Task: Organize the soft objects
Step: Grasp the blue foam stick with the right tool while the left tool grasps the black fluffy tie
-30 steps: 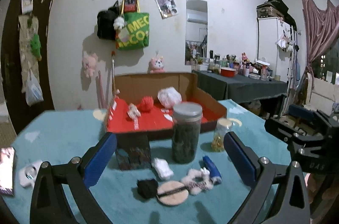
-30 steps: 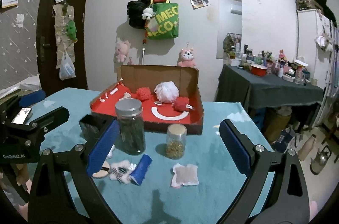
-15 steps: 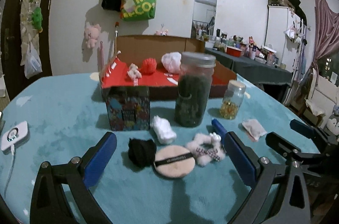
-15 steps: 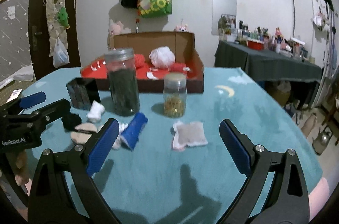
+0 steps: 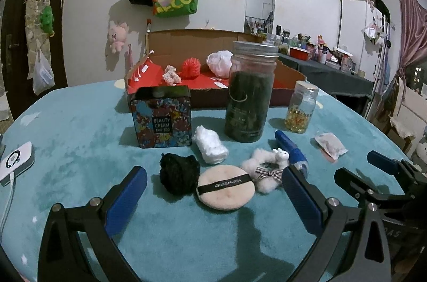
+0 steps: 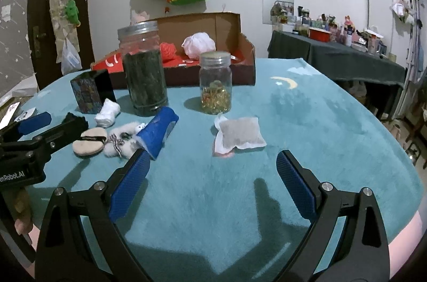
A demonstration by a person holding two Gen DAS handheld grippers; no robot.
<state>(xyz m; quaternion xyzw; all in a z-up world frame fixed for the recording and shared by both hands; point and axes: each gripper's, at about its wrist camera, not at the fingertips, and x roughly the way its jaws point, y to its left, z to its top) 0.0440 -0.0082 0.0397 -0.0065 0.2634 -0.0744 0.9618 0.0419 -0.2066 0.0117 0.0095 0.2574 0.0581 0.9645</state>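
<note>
Teal plush covers the tabletop [image 5: 74, 138], where the soft things lie in a loose cluster: a black pom [image 5: 179, 173], a round puff [image 5: 225, 187] touching it, a white roll [image 5: 210, 144] just behind, a fluffy scrunchie [image 5: 265, 170] beside the puff, and a blue tube [image 5: 291, 148] against the scrunchie. A sachet [image 6: 240, 135] lies apart to the right. Behind them stand a patterned tin [image 5: 162, 116], a tall jar [image 5: 249, 92] of dark leaves and a small jar [image 5: 301, 107] of yellow capsules. Farther back sits a cardboard box [image 5: 192, 42] with a red floor, holding a red pom [image 5: 191, 67], a white mesh ball [image 5: 220, 63] and a small pale toy [image 5: 171, 74]. The left gripper [image 5: 213, 191] hangs low over the puff, its fingers spread wide and holding nothing. The right gripper [image 6: 210, 183] hovers near the sachet, fingers equally wide apart and empty. A white device [image 5: 16, 159] rests at the left edge.
</note>
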